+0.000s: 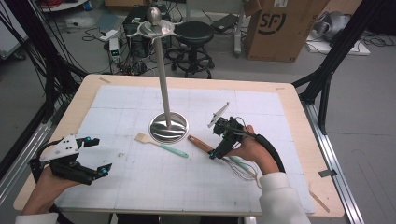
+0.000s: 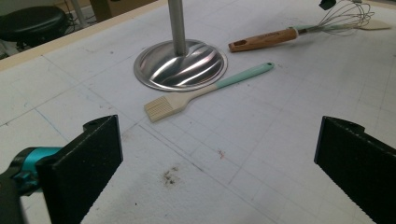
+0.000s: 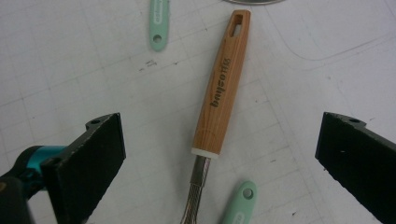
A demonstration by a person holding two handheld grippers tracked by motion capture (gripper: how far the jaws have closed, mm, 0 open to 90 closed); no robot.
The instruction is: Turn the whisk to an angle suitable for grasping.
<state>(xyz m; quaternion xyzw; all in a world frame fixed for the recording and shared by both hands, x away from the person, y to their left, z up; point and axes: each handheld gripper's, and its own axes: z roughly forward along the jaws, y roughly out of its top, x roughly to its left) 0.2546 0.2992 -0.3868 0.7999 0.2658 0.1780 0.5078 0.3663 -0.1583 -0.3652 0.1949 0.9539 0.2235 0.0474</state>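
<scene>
Right gripper spread wide, nothing held; hovers over the whisk, wooden handle centred between the jaws, no contact. Whisk lies flat just right of the stand base. Left gripper likewise spread wide, holding nothing, well left of the base, pastry brush ahead.

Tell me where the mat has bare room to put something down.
Free: the far mat left of the stand, and the near strip between the left gripper and the right gripper. Crowded: the middle, where the brush, the whisk and the stand base lie close together.
</scene>
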